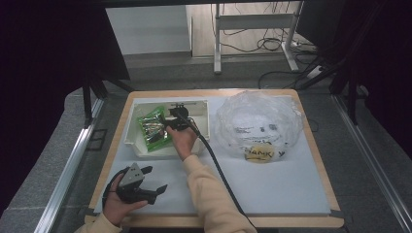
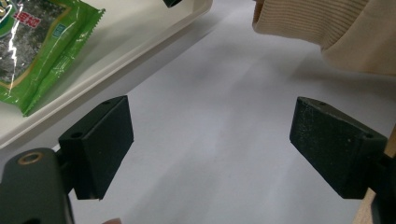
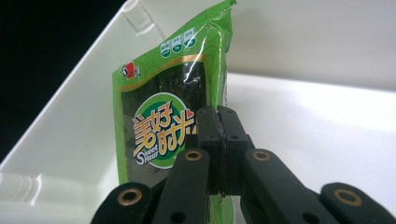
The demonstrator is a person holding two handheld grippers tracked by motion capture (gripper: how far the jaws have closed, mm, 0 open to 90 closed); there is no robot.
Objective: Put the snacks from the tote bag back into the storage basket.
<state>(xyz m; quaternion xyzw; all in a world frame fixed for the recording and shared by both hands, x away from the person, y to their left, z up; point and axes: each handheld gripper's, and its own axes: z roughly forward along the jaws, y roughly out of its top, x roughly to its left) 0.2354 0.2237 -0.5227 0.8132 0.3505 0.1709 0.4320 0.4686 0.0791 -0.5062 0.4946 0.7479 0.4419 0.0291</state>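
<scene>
Left claw (image 1: 154,178): resting near tabletop (image 1: 272,189) front edge, jaws spread, gripping nothing; idling, low risk.
Right claw (image 3: 223,140): jaws pressed together, pinching edge of green snack packet (image 3: 163,126); packet sitting inside white tray (image 1: 132,127), leaning toward tray's left wall; thin slick film likely slipping from pinch or tearing if pulled hard; packet possibly catching on tray rim.
Clear plastic bag (image 1: 260,121): lying right of tray, apart; trailing cable possibly snagging it.

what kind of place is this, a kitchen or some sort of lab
Most likely a lab or recording setup, not a kitchen: a white-topped work table on grey carpet, loose cables running under a bare desk frame behind, and a person working with handheld grippers.
</scene>
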